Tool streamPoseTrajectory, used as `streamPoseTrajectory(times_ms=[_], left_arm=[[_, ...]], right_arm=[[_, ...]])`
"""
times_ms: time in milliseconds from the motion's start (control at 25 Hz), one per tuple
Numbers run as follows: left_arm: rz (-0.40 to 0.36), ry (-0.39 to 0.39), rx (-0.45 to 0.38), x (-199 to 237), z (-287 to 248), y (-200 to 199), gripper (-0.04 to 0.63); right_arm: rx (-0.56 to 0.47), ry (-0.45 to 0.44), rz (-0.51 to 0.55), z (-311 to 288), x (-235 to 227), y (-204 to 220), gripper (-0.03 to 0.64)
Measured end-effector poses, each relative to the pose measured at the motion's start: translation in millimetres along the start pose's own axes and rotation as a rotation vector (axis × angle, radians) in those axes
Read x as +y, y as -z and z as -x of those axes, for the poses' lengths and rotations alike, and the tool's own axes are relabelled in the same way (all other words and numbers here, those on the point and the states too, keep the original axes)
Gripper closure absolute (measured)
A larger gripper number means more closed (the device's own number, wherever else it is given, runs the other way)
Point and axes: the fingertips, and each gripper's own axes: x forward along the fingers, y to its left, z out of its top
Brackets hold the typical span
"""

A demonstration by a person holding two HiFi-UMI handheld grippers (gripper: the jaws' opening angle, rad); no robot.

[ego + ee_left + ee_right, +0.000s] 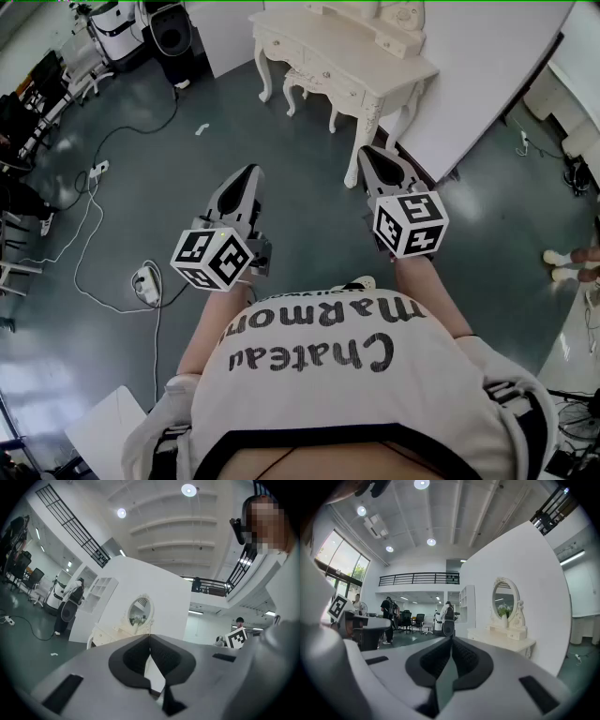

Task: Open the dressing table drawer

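The cream dressing table [349,58] stands at upper centre of the head view, well apart from both grippers. Its drawer [322,84] looks like rigid painted wood, probably light and easy-sliding. Its central pull, too small to make out, seems the place to grip. The left gripper [247,174] and right gripper [368,154] are both clenched on nothing. The glossy dark floor [187,178] carries trailing cables [86,220], and a white partition [487,84] stands behind.
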Motion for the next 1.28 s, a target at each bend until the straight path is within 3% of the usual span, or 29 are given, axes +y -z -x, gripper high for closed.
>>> streamPoseTrajectory(times_ms=[680, 1000, 1280], left_arm=[[0.052, -0.013, -0.005, 34, -45, 8, 0.572], [0.0, -0.031, -0.008, 79, -135, -7, 0.572], [-0.015, -0.119, -0.04, 129, -235, -16, 0.572]], right_arm=[[0.044, -0.023, -0.021, -54, -32, 11, 0.584], [0.02, -0.045, -0.089, -158, -108, -1, 0.584], [0.032, -0.137, -0.048, -270, -170, -21, 0.584]])
